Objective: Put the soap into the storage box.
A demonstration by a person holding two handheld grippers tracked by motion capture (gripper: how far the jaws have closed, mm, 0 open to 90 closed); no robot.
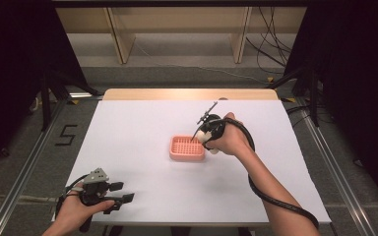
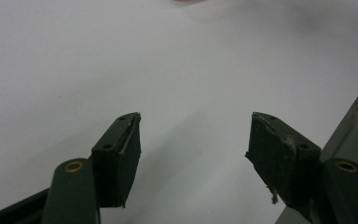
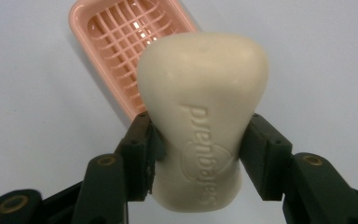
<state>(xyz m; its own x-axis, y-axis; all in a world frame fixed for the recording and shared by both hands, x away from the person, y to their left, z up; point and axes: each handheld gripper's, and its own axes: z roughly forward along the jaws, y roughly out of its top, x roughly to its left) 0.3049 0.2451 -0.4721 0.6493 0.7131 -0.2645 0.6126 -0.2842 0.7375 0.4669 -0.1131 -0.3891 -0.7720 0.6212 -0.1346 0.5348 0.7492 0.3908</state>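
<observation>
Near the middle of the tabletop, a little toward its right edge, the right gripper [image 1: 203,132] pinches a cream bar of soap [image 3: 203,116] between its two black jaws, which press on the bar's narrowed waist from either side. In the right gripper view the bar stands on end between the jaws, its broad rounded end pointing away from the camera and the raised lettering "Safeguard" running along its face. Just beyond the soap lies a pink soap dish [image 3: 116,42] with a slatted grid floor and rounded corners; the bar covers the dish's near corner in that view, and whether the two touch cannot be told. In the high view the dish [image 1: 187,148] sits flat on the white tabletop [image 1: 142,128], right beside the right hand [image 1: 229,140], with the gripper's tip over its right side. A thick black cable [image 1: 270,196] trails from that gripper along the forearm toward the near edge. Well apart, at the near left corner of the tabletop, the left gripper [image 1: 120,192] is held in the left hand [image 1: 78,206], a grey three-cornered plate [image 1: 97,175] on top of it. Its jaws stand spread wide with nothing between them, over bare white surface.
</observation>
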